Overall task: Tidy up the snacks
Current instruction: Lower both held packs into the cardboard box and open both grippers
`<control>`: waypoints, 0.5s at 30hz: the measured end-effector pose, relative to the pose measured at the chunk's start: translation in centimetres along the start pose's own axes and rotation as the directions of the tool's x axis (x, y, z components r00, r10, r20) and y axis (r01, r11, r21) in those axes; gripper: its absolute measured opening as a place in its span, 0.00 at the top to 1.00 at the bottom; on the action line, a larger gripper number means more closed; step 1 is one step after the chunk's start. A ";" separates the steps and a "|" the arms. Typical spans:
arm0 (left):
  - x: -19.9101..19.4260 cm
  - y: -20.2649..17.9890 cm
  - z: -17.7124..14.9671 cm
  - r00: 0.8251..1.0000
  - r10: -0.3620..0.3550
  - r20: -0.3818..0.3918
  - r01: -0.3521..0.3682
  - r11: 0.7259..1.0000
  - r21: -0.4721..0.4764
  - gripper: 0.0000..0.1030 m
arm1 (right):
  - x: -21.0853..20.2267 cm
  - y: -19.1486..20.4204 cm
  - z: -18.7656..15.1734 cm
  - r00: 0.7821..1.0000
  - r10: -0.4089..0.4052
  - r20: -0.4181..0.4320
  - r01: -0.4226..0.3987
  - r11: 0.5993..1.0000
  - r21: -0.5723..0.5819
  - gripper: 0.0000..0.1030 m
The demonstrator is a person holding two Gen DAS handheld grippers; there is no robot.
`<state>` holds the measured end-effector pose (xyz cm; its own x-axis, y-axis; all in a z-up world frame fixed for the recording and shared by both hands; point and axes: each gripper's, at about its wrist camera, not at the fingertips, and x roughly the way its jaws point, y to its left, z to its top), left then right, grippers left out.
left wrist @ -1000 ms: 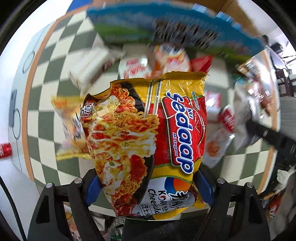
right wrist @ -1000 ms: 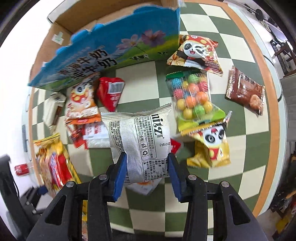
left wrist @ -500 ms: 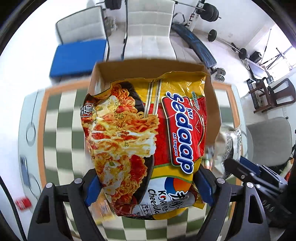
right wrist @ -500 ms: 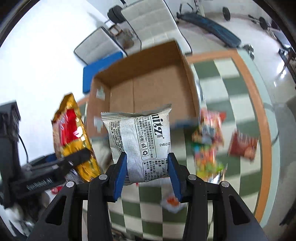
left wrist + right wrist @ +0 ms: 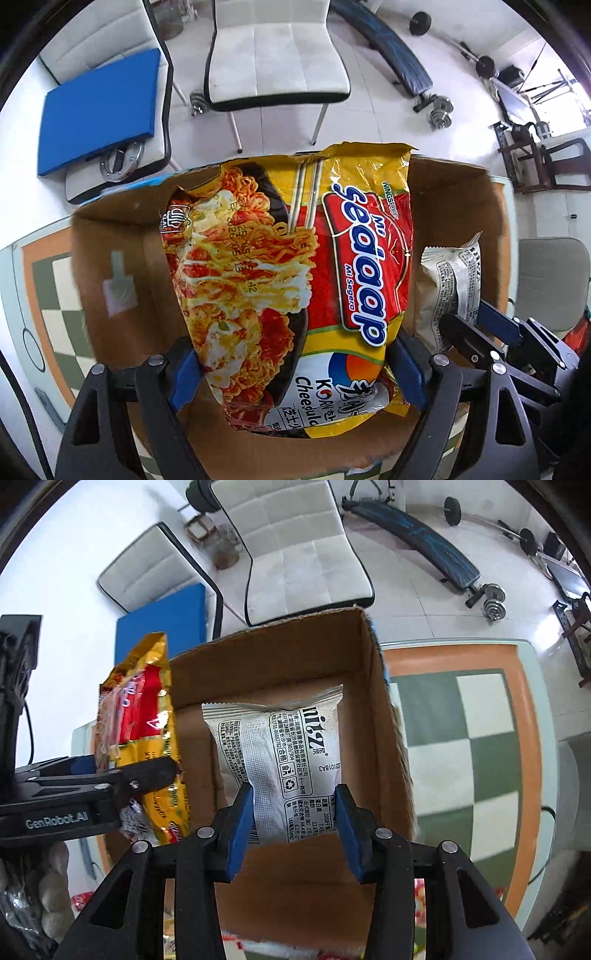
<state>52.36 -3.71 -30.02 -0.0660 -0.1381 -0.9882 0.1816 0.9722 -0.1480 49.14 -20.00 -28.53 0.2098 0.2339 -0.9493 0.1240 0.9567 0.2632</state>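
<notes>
My left gripper (image 5: 295,373) is shut on a yellow and red Mi Sedaap noodle packet (image 5: 291,273) and holds it upright over the open cardboard box (image 5: 110,236). My right gripper (image 5: 293,823) is shut on a white snack packet (image 5: 284,753) and holds it over the same box (image 5: 384,738), to the right of the noodle packet (image 5: 140,709). The white packet (image 5: 450,280) and the right gripper (image 5: 476,332) show at the right in the left wrist view. The left gripper (image 5: 147,775) shows at the left in the right wrist view. The box bottom looks bare where visible.
The box stands at the far edge of a green and white checked table (image 5: 480,746) with an orange border. Behind it on the floor are white chairs (image 5: 277,51), a blue cushion (image 5: 96,107) and a weight bench (image 5: 417,542). Snack wrappers (image 5: 421,897) peek out below the box.
Both grippers have lifted their packets from above the snack pile and carried them forward over the open box. The box now fills the middle of both views.
</notes>
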 end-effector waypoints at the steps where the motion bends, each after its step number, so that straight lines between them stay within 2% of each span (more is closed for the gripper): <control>1: 0.5 0.1 0.4 1.000 -0.001 -0.005 0.001 1.000 -0.001 0.18 | 0.7 0.0 0.5 1.000 -0.007 -0.009 0.007 1.000 -0.002 0.56; 9: 1.5 -0.4 1.8 0.999 -0.005 -0.052 0.005 1.000 0.001 0.17 | 4.2 1.3 2.4 0.998 -0.056 -0.039 0.054 0.998 -0.039 0.55; 13: 2.6 -0.4 2.0 0.998 0.023 -0.063 -0.023 1.000 -0.002 0.15 | 5.4 2.0 2.4 0.995 -0.067 -0.067 0.063 0.996 -0.063 0.52; 14: 2.6 -0.3 1.9 0.998 0.023 -0.059 -0.023 1.000 -0.009 0.13 | 5.6 2.0 2.4 0.994 -0.068 -0.082 0.063 0.996 -0.061 0.49; 15: 2.6 -0.2 1.8 0.998 0.025 -0.061 -0.026 1.000 -0.017 0.12 | 5.8 2.1 2.4 0.994 -0.068 -0.088 0.063 0.996 -0.061 0.39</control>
<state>53.89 -4.61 -32.65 -0.1211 -0.1022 -0.9874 0.1662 0.9786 -0.1216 52.95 -17.04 -33.09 0.1148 0.1828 -0.9764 0.0779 0.9782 0.1923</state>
